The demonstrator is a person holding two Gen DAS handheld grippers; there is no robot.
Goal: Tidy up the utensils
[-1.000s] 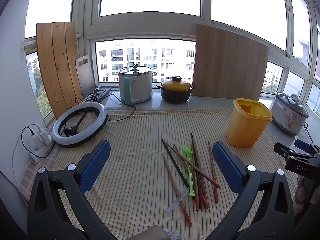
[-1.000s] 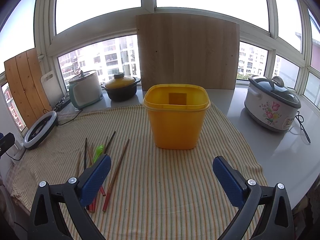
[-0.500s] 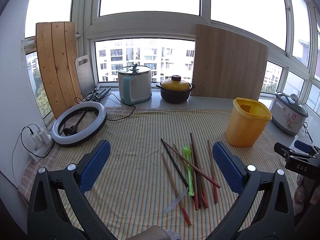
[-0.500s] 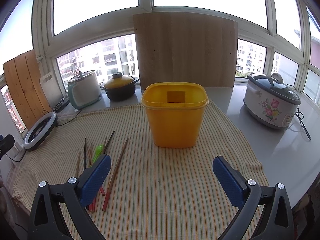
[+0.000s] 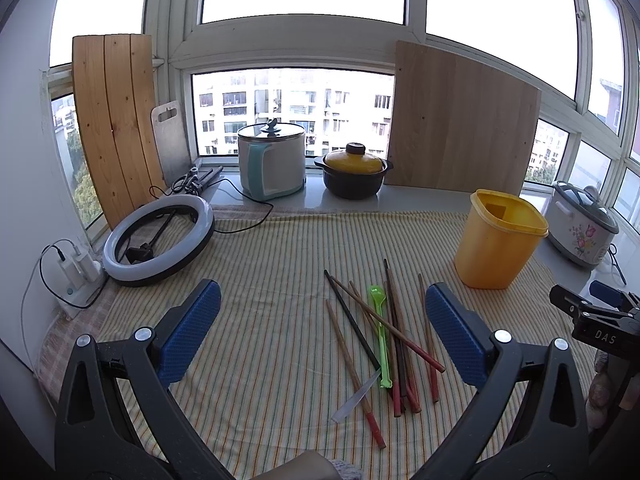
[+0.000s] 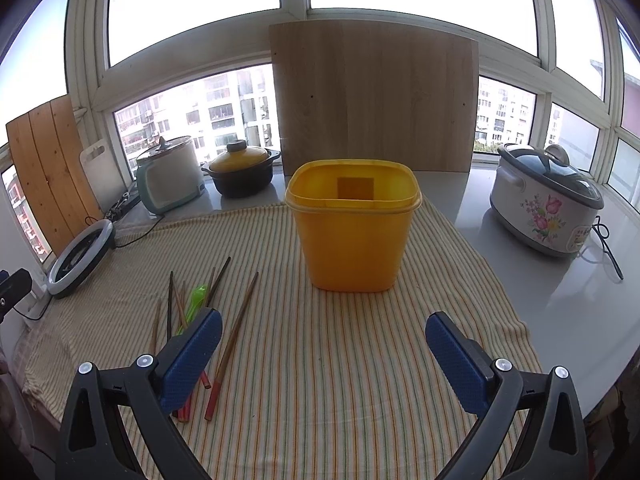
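Observation:
Several chopsticks (image 5: pixel 394 338) and a green plastic spoon (image 5: pixel 380 328) lie in a loose pile on the striped cloth (image 5: pixel 264 280), with a clear plastic strip (image 5: pixel 356 396) at the near end. An empty yellow tub (image 5: pixel 498 238) stands upright to the right of the pile. My left gripper (image 5: pixel 322 320) is open and empty, held above the cloth just left of the pile. My right gripper (image 6: pixel 323 346) is open and empty, facing the yellow tub (image 6: pixel 354 226); the chopsticks (image 6: pixel 234 334) and spoon (image 6: pixel 196 302) lie by its left finger (image 6: pixel 192 360).
At the back stand a white and teal cooker (image 5: pixel 272 164), a yellow-lidded black pot (image 5: pixel 354 176) and two wooden boards (image 5: pixel 464 132). A ring light (image 5: pixel 158 238) lies at the left. A floral rice cooker (image 6: pixel 546 206) sits on the bare counter at the right.
Both views have shifted only slightly. The right gripper has drawn a little nearer the yellow tub. Nothing on the cloth has moved.

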